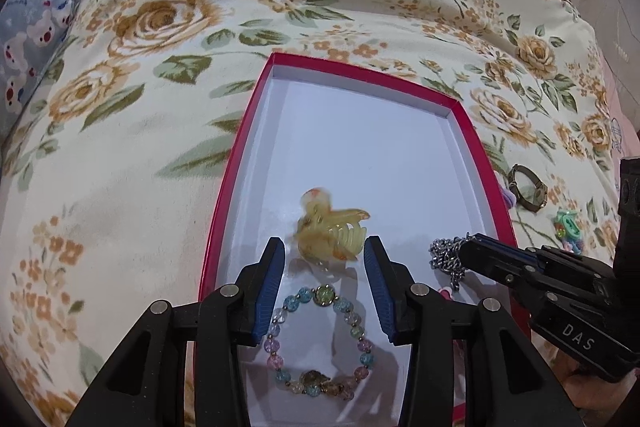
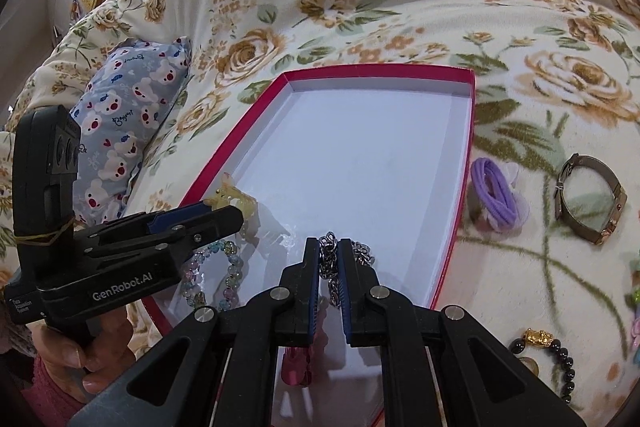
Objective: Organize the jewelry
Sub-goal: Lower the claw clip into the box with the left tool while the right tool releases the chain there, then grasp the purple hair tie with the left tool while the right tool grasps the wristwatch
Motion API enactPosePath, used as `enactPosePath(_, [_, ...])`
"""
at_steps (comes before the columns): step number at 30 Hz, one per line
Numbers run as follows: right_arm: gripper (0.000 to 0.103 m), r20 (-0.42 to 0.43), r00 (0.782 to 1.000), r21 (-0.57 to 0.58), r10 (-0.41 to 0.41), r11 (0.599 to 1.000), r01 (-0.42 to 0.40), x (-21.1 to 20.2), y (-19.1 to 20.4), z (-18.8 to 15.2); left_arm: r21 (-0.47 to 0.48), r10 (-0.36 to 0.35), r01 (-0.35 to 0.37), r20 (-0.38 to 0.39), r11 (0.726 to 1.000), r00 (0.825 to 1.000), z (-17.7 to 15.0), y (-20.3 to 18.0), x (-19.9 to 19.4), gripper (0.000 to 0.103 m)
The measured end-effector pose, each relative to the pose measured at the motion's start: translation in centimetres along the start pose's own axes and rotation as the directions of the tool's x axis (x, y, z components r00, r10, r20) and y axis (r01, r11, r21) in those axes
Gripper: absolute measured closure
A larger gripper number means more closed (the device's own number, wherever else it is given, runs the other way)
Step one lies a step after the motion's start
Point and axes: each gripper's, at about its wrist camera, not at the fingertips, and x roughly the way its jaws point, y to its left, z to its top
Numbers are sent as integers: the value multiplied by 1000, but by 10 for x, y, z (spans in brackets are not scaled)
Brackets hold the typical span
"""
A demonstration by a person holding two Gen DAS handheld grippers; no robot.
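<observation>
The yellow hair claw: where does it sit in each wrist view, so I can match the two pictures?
Left wrist view: yellow hair claw lies low centre, inside the red box, just past the open left gripper.
Right wrist view: hair claw at left, partly behind the left gripper's fingers.
Shared landmark: pastel bead bracelet.

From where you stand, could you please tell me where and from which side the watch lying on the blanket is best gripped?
Probably on the mesh band of the watch, coming from above. It lies on its side on the floral blanket, forming an open loop, so one finger of a hand-held gripper could drop inside the loop and the other outside. The rose-gold case looks bulkier and likelier to slip.
</observation>
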Motion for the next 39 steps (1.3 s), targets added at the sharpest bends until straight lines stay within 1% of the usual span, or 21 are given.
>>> enactPosePath(2, [90,0,1000,0,2,1000,-2,0,0,0,-10,2,-2,-3,1000,1000,-2,2,0,62])
enactPosePath(14, [90,3,1000,5,2,1000,-2,-1,2,-1,-22,0,0,-7,1000,1000,-4,4,-2,62])
enactPosePath(20, [90,22,1000,-1,5,1000,-5,-12,5,-4,-20,0,-1,-13,1000,1000,-7,1,-3,60])
enactPosePath(32, [89,64,998,9,5,1000,-6,-37,5,-6,-12,8,-8,-22,1000,1000,-9,-5,-4,60])
enactPosePath(33, [89,71,997,13,5,1000,-6,-41,4,-6,-13,5,-5,-22,1000,1000,-10,-6,-6,59])
enactPosePath(35, [84,81,997,20,5,1000,-6,-48,2,-8,-10,1,-1,-16,1000,1000,-11,-7,-10,56])
enactPosePath(37, [75,94,996,30,0,1000,-3,-55,-1,-10,-5,-4,4,-6,1000,1000,-12,-10,-17,54])
enactPosePath(39, [71,108,994,41,-8,999,3,-65,-6,-13,-3,-13,13,9,1000,1000,-14,-12,-25,52])
